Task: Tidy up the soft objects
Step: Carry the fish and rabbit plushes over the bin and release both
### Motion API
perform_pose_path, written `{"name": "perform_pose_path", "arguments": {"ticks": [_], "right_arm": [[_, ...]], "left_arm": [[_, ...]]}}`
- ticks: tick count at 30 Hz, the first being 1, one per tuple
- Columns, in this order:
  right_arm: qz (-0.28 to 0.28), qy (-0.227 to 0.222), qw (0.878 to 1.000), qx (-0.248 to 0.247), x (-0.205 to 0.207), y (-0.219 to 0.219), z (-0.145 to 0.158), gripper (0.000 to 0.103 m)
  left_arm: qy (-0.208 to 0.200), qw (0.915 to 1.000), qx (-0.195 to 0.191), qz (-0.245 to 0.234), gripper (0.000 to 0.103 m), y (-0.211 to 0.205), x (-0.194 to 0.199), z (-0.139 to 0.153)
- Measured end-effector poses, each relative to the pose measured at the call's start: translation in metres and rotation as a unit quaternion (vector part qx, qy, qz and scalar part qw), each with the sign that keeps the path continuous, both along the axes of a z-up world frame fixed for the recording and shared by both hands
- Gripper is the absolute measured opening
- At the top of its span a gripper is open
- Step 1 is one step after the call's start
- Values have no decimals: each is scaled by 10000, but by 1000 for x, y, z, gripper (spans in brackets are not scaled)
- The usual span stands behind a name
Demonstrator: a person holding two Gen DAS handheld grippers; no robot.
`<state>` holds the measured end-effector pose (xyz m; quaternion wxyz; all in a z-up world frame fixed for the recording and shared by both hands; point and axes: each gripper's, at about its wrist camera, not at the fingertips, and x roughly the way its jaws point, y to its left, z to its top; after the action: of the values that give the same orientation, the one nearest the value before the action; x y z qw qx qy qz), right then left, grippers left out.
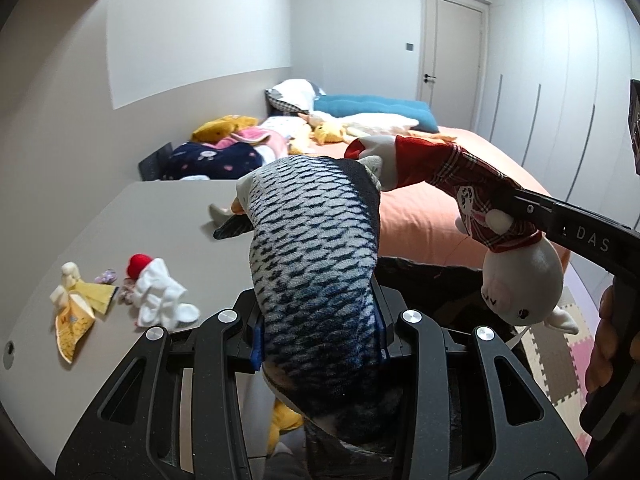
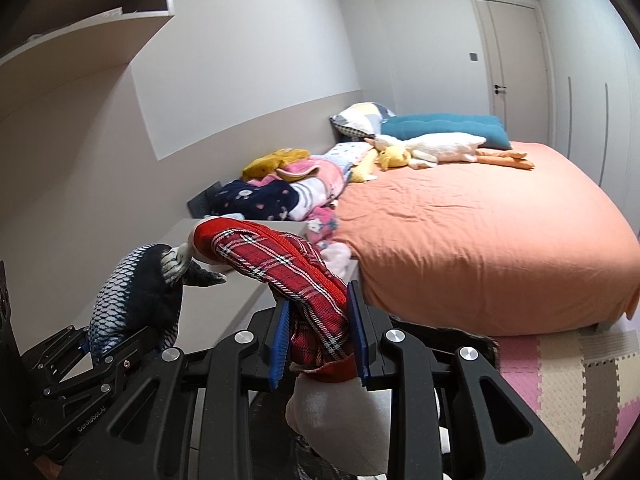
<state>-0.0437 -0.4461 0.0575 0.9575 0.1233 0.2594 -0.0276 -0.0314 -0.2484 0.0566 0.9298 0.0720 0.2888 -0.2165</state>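
Left gripper (image 1: 320,344): we clamp it around a toy.
Right gripper (image 2: 320,340): we pinch cloth between its pads.

Plush fish (image 1: 316,256) at 12 o'clock over desk (image 1: 132,240); doll (image 1: 480,200) at 2 o'clock; bed (image 1: 460,168) behind both.

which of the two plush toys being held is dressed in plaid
The white doll clamped in the right gripper wears red plaid. The fish plush in the left gripper has only blue-grey printed scales.
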Motion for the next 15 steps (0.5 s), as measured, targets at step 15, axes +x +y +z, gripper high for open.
{"name": "perform_pose_path", "arguments": {"ticks": [15], "right_arm": [[-679,150,9976,1,-25,-51,-11,29]], "left_arm": [[316,9985,-54,-454,39,-39,1,-14]]}}
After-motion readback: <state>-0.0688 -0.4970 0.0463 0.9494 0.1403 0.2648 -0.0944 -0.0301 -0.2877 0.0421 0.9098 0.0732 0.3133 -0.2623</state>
